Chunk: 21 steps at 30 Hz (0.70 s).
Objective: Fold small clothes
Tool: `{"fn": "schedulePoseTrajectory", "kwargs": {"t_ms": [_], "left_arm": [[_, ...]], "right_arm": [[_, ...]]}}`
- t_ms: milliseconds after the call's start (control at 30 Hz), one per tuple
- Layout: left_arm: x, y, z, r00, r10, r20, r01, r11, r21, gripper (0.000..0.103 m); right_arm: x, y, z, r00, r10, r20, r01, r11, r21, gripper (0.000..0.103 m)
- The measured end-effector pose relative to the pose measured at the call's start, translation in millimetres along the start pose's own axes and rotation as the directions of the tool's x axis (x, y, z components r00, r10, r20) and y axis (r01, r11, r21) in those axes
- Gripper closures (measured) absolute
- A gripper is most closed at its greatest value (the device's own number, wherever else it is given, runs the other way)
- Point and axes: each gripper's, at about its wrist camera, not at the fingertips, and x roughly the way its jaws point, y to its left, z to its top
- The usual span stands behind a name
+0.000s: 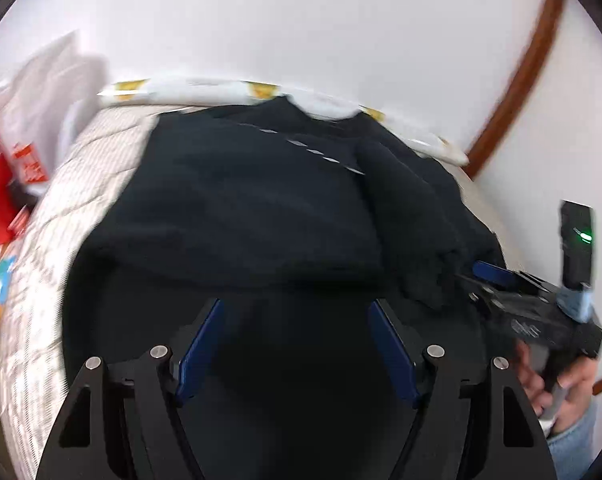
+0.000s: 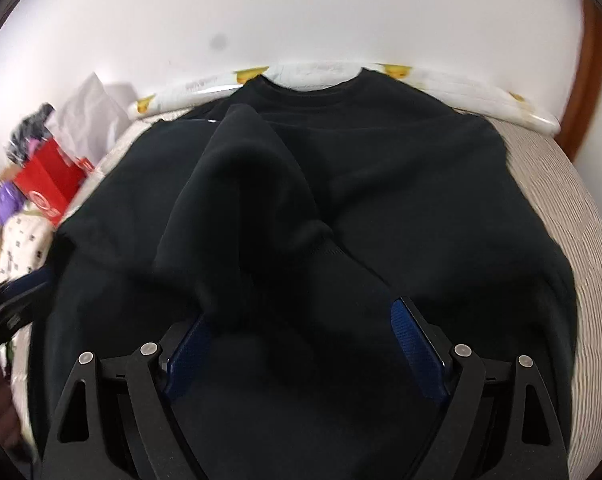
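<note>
While both grippers hover low over it, a black sweatshirt (image 2: 401, 184) lies spread on a pale striped bed (image 2: 561, 216), neckline at twelve o'clock against the white wall.

Garment: mostly flat; one sleeve (image 2: 245, 184) is folded in across the chest, running from about eleven o'clock down toward six in the right wrist view, bunched and ridged, not smooth.

Right gripper (image 2: 301, 344): jaws stand wide, with the sleeve's cuff end lying between the blue pads; whether either pad touches the cloth, I cannot tell.

Left gripper (image 1: 295, 344): jaws stand moderately wide over the dark hem area, nothing visibly pinched.

Surroundings: a yellow-patterned white pillow (image 2: 325, 72) sits at twelve o'clock; a red box (image 2: 49, 192) and clutter lie at nine o'clock, well apart from the garment.

Risk, sleeve: likely to slump back outward, because it rests in a loose hump.

Risk, snagging: a pad could catch the thick fleece on lifting away and drag the fold open.

Risk, next grasp: black on black hides edges, so a pinch may take several layers at once.

Risk, blur: the left view is smeared, so aim may be off.
</note>
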Motion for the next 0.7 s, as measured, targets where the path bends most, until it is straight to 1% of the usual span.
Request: {"fn": "schedulePoseTrajectory", "kwargs": {"t_ms": [100,133,200,333,433,600,700], "left_arm": [[10,-36,8,1.000,-0.019,-0.006,0.019,0.997,0.070,0.031],[13,-48,11,1.000,-0.027,-0.005,0.027,0.995,0.093,0.031],[18,-69,14,0.999,-0.036,-0.004,0.036,0.990,0.136,0.031],[43,-102,17,0.999,-0.031,-0.035,0.038,0.979,0.201,0.031],[68,-120,17,0.998,-0.019,-0.063,0.032,0.976,0.218,0.031],[102,-145,11,0.995,0.069,-0.073,-0.044,0.955,0.292,0.031],[115,-158,7,0.988,0.142,-0.058,-0.116,0.937,0.329,0.031]], "right_arm": [[-30,-22,-13,0.998,-0.038,0.050,0.038,0.999,0.005,0.016],[-41,-32,-19,0.996,-0.062,0.068,0.062,0.998,0.010,0.016],[-55,-47,-26,0.992,-0.095,0.085,0.093,0.995,0.023,0.016],[-73,-78,-45,0.989,-0.118,0.093,0.111,0.991,0.075,0.016],[-82,-99,-58,0.981,-0.167,0.098,0.156,0.982,0.107,0.016],[-90,-128,-77,0.965,-0.245,0.097,0.230,0.962,0.149,0.016],[-91,-141,-84,0.964,-0.248,0.095,0.227,0.956,0.187,0.016]]}}
